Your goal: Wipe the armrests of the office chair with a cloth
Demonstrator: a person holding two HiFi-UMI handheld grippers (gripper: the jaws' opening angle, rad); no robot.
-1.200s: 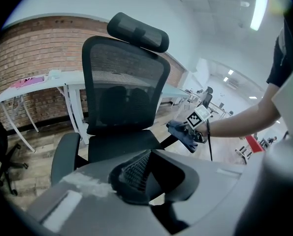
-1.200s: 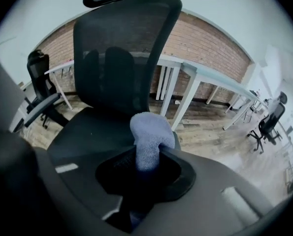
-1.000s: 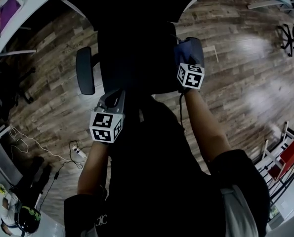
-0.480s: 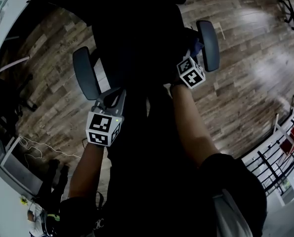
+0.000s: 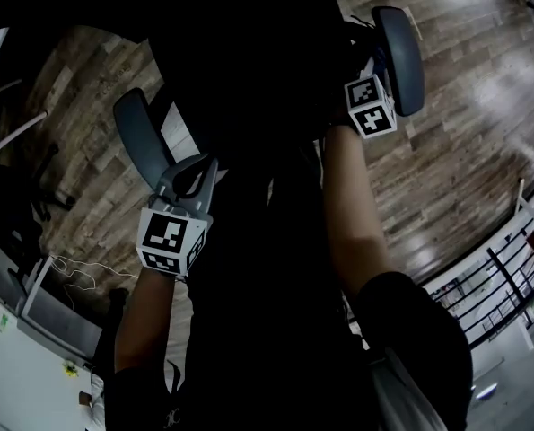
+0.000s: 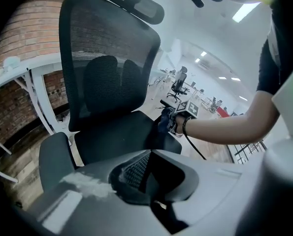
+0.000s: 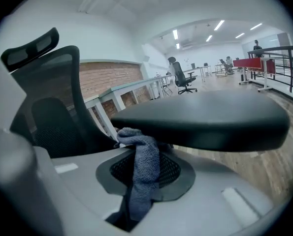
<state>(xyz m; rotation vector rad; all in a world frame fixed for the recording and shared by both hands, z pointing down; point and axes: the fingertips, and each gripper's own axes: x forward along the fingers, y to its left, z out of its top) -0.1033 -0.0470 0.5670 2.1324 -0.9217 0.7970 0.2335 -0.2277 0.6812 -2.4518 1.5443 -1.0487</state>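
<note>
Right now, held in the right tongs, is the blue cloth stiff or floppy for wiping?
Probably floppy: the cloth bunches and hangs limp from the right tongs. Its knitted texture likely grips the armrest, not slips.

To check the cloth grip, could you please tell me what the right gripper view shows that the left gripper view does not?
Only the right gripper view: the right gripper, jaws shut on the cloth, bunched just under the armrest pad. Only the left gripper view: the seat, the other armrest, and the left gripper shut on nothing. Both: the mesh backrest and headrest.
</note>
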